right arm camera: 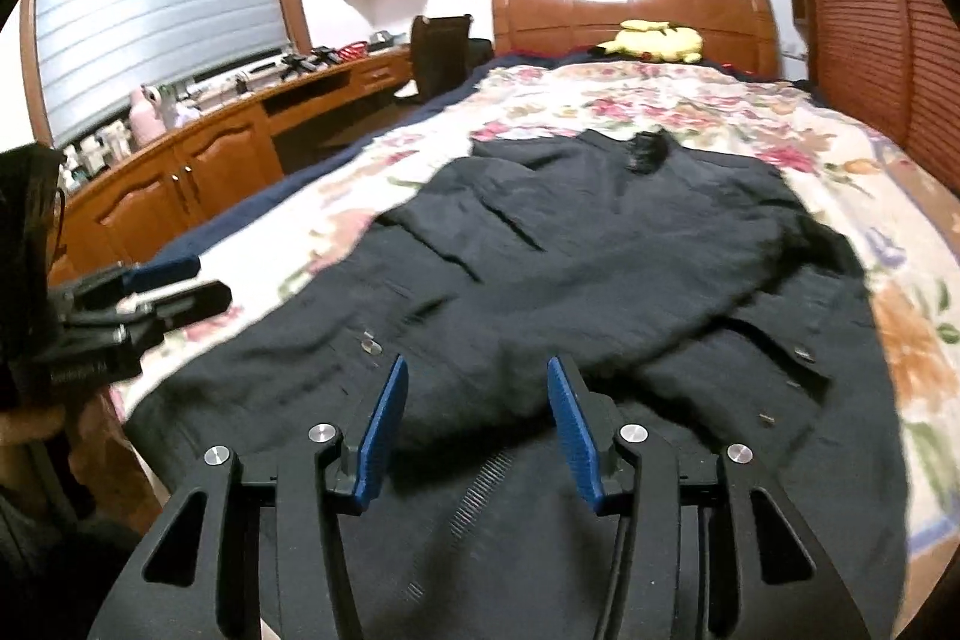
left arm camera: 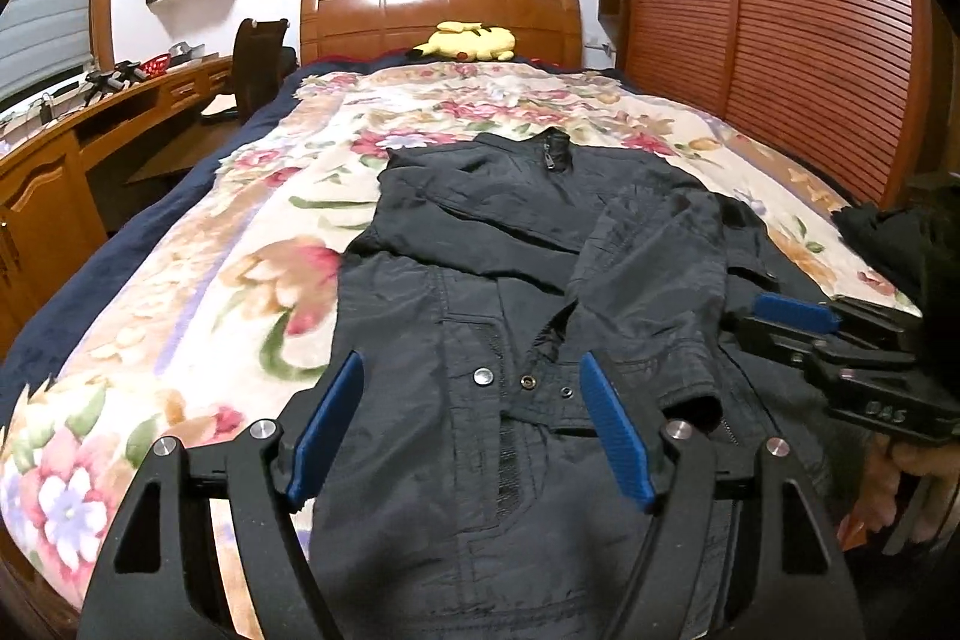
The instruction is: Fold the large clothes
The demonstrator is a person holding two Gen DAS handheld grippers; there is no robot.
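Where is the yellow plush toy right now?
In both wrist views the plush toy lies at the far end of the bed, right against the wooden headboard, well beyond the jacket.

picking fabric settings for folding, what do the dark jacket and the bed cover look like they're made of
Dark jacket: probably thin woven synthetic, nylon-like; slight sheen, crisp wrinkles, metal snaps and a zipper.
Floral bed cover: looks like soft plush or fleece; matte, fuzzy surface with blurred print edges, though the weave is too small to confirm.
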